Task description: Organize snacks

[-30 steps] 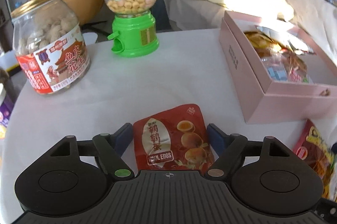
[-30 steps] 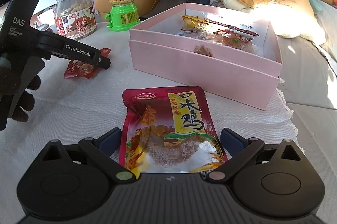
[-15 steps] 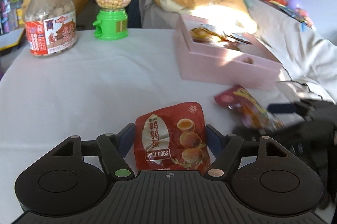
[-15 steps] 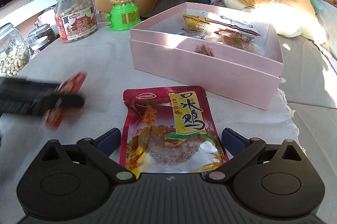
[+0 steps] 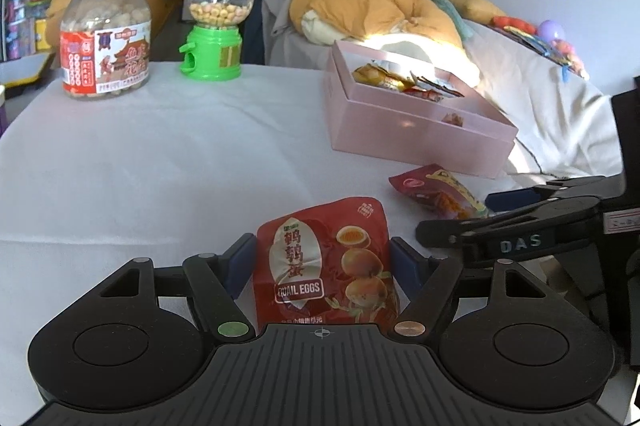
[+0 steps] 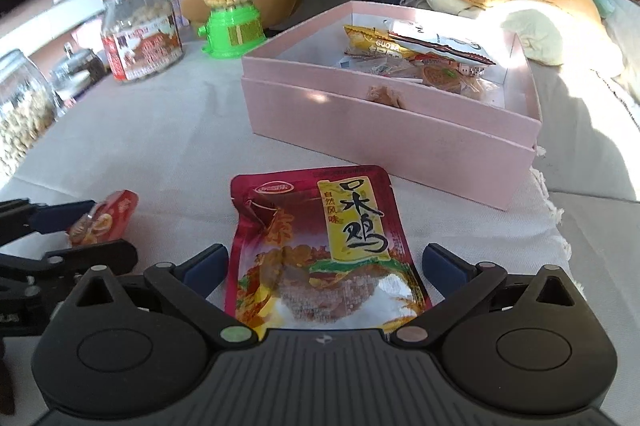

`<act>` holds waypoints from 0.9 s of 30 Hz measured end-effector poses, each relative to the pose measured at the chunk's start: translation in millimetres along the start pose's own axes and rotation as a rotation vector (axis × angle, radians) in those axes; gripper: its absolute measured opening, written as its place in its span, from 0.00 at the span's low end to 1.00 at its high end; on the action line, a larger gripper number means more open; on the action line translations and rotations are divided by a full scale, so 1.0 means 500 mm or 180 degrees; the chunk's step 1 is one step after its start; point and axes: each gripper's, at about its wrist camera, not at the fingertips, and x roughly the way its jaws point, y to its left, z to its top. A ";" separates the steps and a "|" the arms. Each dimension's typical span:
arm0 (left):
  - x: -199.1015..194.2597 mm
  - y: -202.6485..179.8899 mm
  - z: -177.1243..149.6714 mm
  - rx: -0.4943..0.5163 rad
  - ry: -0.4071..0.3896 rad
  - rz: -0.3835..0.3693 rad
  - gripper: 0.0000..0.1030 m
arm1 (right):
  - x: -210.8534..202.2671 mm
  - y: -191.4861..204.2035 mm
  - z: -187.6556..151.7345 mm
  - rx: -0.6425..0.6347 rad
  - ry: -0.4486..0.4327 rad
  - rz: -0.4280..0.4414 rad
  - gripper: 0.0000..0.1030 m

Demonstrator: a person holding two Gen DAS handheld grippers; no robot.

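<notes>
My left gripper (image 5: 323, 258) is shut on a red quail egg packet (image 5: 326, 266) and holds it above the white table (image 5: 160, 161). It also shows in the right wrist view (image 6: 104, 222). My right gripper (image 6: 324, 264) is shut on a dark red chicken snack pouch (image 6: 320, 246), which also shows in the left wrist view (image 5: 436, 191). A pink box (image 6: 392, 129) with several snack packets inside stands ahead of both grippers (image 5: 416, 133).
A peanut jar with a gold lid (image 5: 106, 37) and a green candy dispenser (image 5: 216, 25) stand at the table's far left. More glass jars (image 6: 24, 113) sit at the left edge. A bed with an orange blanket (image 5: 380, 5) lies behind the table.
My left gripper has pulled back and turned right with the quail egg packet, coming beside the right gripper. The right gripper has moved slightly closer to the pink box with its pouch.
</notes>
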 end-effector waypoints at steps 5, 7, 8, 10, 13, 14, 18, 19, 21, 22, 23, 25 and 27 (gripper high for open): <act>0.000 -0.002 -0.001 0.0017 0.0003 0.0012 0.75 | -0.007 0.015 0.023 -0.0102 0.0123 -0.0015 0.76; 0.000 -0.002 -0.001 0.0018 0.0003 0.0015 0.75 | -0.029 0.017 0.027 -0.0123 0.0119 0.0012 0.69; 0.001 -0.002 -0.001 0.0016 0.0003 0.0013 0.75 | -0.041 0.015 0.028 -0.0111 0.0129 0.0059 0.68; 0.001 -0.001 -0.001 0.0003 0.0001 0.0004 0.75 | -0.069 0.010 0.029 -0.0076 0.0120 0.0120 0.67; 0.002 -0.001 -0.001 0.0013 0.0007 0.0009 0.75 | -0.124 0.005 0.024 -0.0098 -0.0042 0.0142 0.66; 0.002 -0.001 -0.001 0.0018 0.0009 0.0014 0.75 | -0.143 0.002 0.021 -0.0103 -0.0108 0.0137 0.66; 0.005 -0.010 0.000 0.0103 0.0035 0.0091 0.75 | -0.190 -0.014 0.007 -0.0116 -0.0259 0.0094 0.66; 0.007 -0.014 0.000 0.0141 0.0045 0.0124 0.75 | -0.197 -0.021 0.002 -0.0107 -0.0274 0.0066 0.66; 0.010 -0.026 0.000 0.0238 0.0070 0.0201 0.75 | -0.204 -0.034 -0.004 -0.0060 -0.0278 0.0035 0.67; 0.012 -0.030 0.000 0.0282 0.0082 0.0237 0.75 | -0.204 -0.041 -0.009 -0.0035 -0.0279 0.0029 0.67; 0.014 -0.035 0.000 0.0328 0.0094 0.0275 0.75 | -0.205 -0.047 -0.015 -0.0012 -0.0280 0.0025 0.67; 0.017 -0.043 -0.001 0.0412 0.0116 0.0348 0.75 | -0.204 -0.055 -0.027 0.0015 -0.0289 0.0026 0.67; 0.019 -0.050 -0.003 0.0476 0.0127 0.0415 0.75 | -0.204 -0.060 -0.038 0.0019 -0.0304 0.0052 0.67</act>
